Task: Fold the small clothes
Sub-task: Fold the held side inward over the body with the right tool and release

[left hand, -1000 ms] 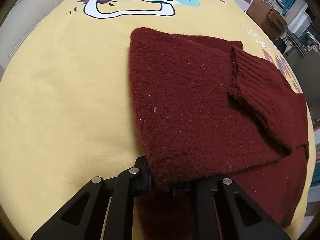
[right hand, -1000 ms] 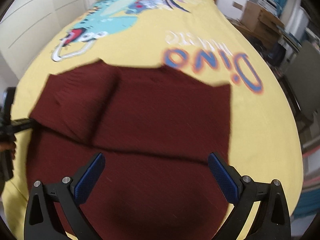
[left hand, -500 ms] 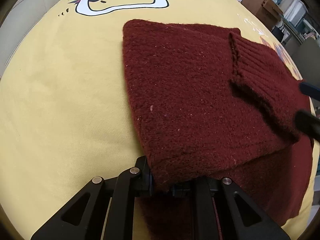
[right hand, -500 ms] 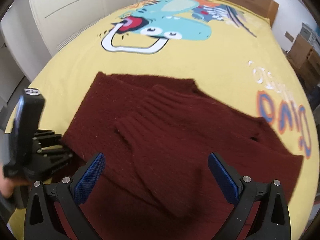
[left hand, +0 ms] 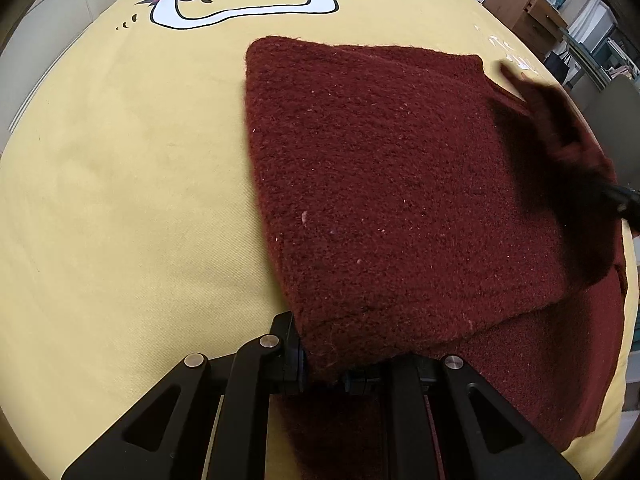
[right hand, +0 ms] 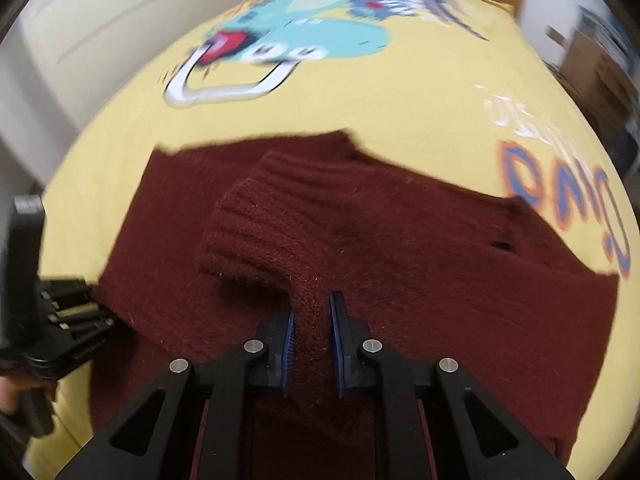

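A dark red knitted sweater [left hand: 400, 200] lies partly folded on a yellow bedspread [left hand: 120, 200]. My left gripper [left hand: 324, 368] is shut on the near corner of the folded-over layer. In the right wrist view the sweater [right hand: 440, 280] spreads across the bed, and my right gripper [right hand: 312, 320] is shut on the ribbed sleeve cuff [right hand: 272, 232], which is lifted off the body. The left gripper also shows in the right wrist view [right hand: 96, 312], at the sweater's left edge. The right gripper appears blurred at the right edge of the left wrist view [left hand: 616, 196].
The bedspread carries a teal dinosaur print [right hand: 312, 28] at the far end and orange-blue lettering [right hand: 560, 184] to the right. White cabinet doors [right hand: 100, 20] stand on the left. Wooden furniture and shelves [left hand: 540, 8] stand beyond the bed's right side.
My right gripper has moved in from open above the sweater and shut on the ribbed sleeve cuff, lifting it. My left gripper keeps its hold on the folded corner.
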Tool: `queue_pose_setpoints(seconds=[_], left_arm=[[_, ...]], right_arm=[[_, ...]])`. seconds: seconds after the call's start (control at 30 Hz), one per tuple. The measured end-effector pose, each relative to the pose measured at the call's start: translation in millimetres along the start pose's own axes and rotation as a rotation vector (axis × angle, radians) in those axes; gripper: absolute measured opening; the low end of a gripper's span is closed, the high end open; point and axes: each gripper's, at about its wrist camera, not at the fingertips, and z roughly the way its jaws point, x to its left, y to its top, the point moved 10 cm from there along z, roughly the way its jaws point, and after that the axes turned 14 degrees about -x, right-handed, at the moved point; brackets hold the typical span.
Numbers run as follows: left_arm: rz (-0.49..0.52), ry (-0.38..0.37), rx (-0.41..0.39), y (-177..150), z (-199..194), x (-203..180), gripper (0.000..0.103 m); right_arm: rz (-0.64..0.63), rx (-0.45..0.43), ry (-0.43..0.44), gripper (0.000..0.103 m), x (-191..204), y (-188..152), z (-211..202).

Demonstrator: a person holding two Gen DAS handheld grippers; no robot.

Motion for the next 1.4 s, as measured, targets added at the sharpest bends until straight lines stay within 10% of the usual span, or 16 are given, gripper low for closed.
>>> queue_pose_setpoints(seconds=[0.77, 0.93, 1.3, 1.37, 1.4], left_arm=[[0.012, 0.012, -0.002, 4.2, 9.0, -13.1, 0.011], [0.026, -0.004, -0.020, 5.5, 11.5, -16.2, 0.011], [0.016, -0.014, -0.026, 6.9, 12.6, -15.1, 0.011], [0.019, -0.016, -0.029, 7.5, 11.1, -13.2, 0.011], [0.025, -0.017, -0.033, 8.5, 9.9, -13.7, 0.011]], right_arm=[[0.446, 0.055, -0.140, 0.018, -175.7, -84.6, -56.4], [0.478, 0.030, -0.187, 0.072, -196.9, -66.8, -75.2], [0.332, 0.210, -0.172, 0.074, -176.3, -56.6, -9.4], [0.289, 0.202, -0.171, 0.056, -167.5, -56.9, -11.0], [0.275, 0.198, -0.152, 0.028, -162.1, -56.3, -14.2]])
